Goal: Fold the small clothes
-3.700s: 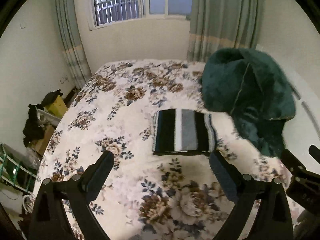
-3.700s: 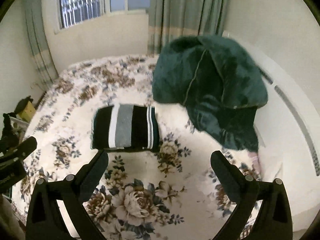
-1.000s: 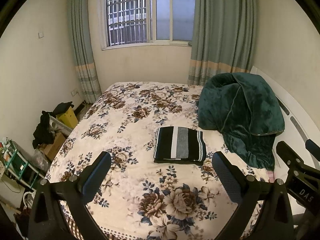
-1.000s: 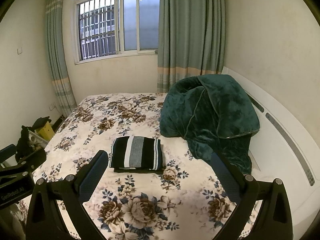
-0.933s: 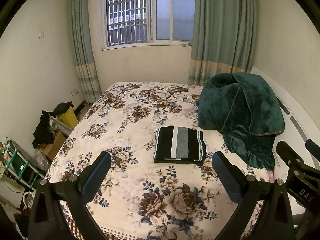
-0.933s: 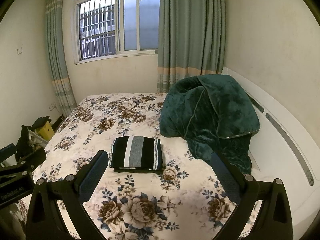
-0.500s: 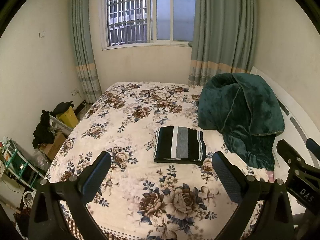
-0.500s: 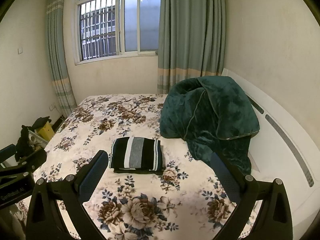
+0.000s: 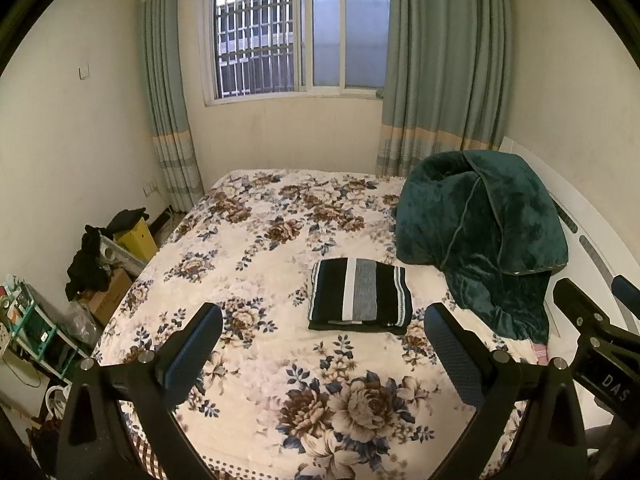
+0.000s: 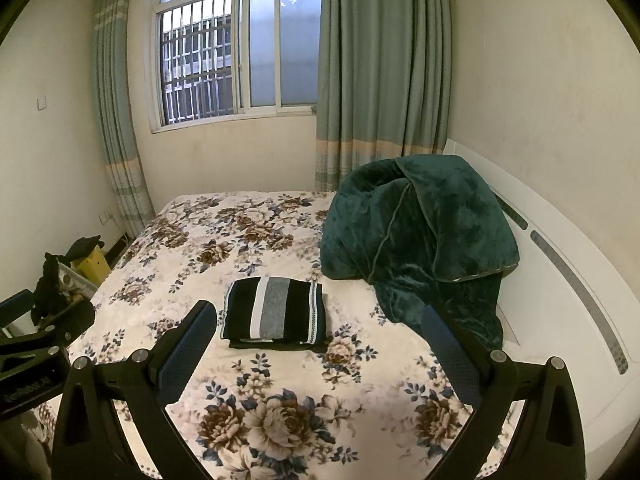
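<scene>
A folded striped garment (image 9: 359, 295) lies mid-bed (image 9: 256, 264), seemingly near the right edge; left gripper (image 9: 322, 340) and right gripper (image 10: 318, 340) hover wide, empty.

Green blanket (image 9: 480, 232) hides the headboard (image 9: 592, 240) behind it; shelf (image 9: 24, 320) contents too small to identify.

One folded striped garment (image 9: 360, 296) (image 10: 276, 314) lies on one floral bed (image 9: 256, 264) (image 10: 192, 256). One green blanket (image 9: 480, 232) (image 10: 420, 228) sits at the garment's two o'clock. Two curtains (image 9: 166, 92) (image 10: 382, 68) flank one barred window (image 9: 296, 36) (image 10: 236, 56). On the floor at nine o'clock are one yellow box (image 9: 136, 238) (image 10: 94, 264) and one cardboard box (image 9: 110, 294). Two grippers are counted: the left gripper (image 9: 324, 344) and the right gripper (image 10: 318, 340).
</scene>
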Motion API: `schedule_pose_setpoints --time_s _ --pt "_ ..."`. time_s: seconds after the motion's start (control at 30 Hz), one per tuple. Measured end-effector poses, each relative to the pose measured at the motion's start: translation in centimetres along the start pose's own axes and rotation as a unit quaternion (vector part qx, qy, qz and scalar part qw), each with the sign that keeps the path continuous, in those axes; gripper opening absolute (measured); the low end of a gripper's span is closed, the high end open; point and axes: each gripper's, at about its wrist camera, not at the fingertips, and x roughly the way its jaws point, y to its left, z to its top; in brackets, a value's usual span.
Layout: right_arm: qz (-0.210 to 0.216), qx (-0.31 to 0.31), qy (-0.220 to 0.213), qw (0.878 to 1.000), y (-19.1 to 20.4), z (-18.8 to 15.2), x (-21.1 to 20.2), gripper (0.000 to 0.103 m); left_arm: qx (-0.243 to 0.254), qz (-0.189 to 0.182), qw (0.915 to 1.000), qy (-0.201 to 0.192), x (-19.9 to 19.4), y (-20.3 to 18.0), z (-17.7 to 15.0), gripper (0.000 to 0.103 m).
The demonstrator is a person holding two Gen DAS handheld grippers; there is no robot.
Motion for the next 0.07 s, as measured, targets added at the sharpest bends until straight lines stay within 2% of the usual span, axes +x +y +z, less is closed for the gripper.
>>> schedule_pose_setpoints --time_s 0.07 --pt "0.001 0.001 0.000 1.000 -0.01 -0.11 -0.05 0.103 0.002 0.001 1.0000 -0.006 -0.26 -0.18 0.05 0.103"
